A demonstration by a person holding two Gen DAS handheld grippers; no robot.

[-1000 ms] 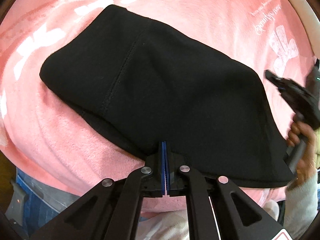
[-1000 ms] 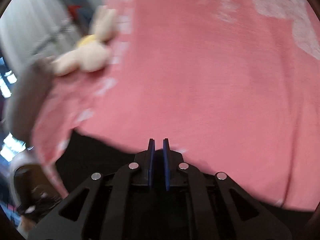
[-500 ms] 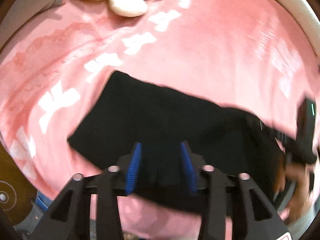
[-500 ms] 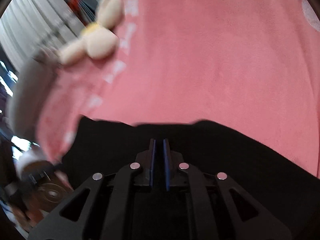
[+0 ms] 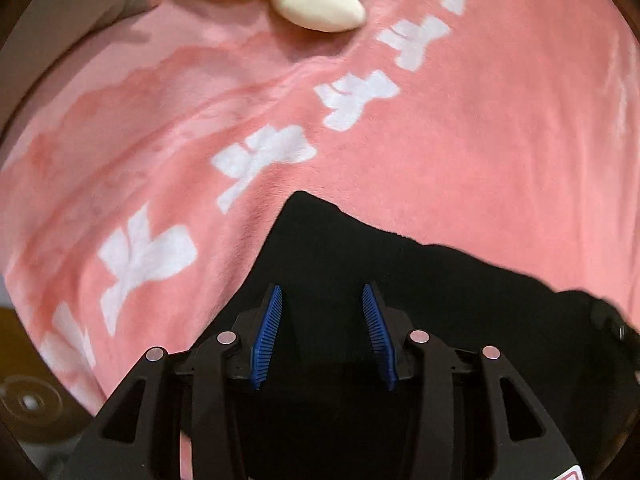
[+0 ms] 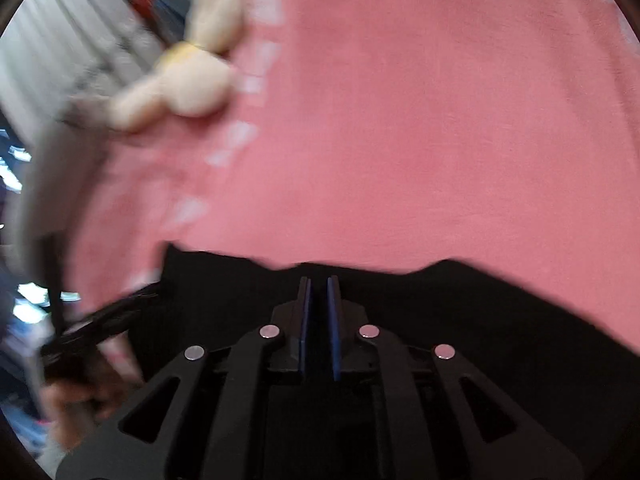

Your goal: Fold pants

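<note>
Both tools are black with blue pads on the insides of their fingers. On the left gripper [image 5: 322,300] the two fingers are spread wide apart, and nothing is between them. Under and past them lie the black pants [image 5: 420,288], so the tool is right over the cloth, but the view does not show if it touches.

On the right gripper [image 6: 319,284] the two fingers are almost together, with just a thin gap. The pants [image 6: 500,312] lie dark under and around its tips. Black cloth against black tool makes it too hard to tell if a bit of cloth is pinched in the gap.

The pants lie flat in a folded heap on a pink blanket [image 5: 500,140], at the near edge of it. One corner of the pants pokes up toward the middle of the blanket. A row of white shapes [image 5: 348,96] runs across the pink.

Far from the pants, at the back of the blanket, lies a soft cream toy [image 5: 316,4]. From the right tool's camera the toy [image 6: 188,80] looks blurry and sits off to the left. Low on the left of that view, the other tool [image 6: 100,328] and the hand [image 6: 76,400] that holds it show as a dark blur beside the pants.
</note>
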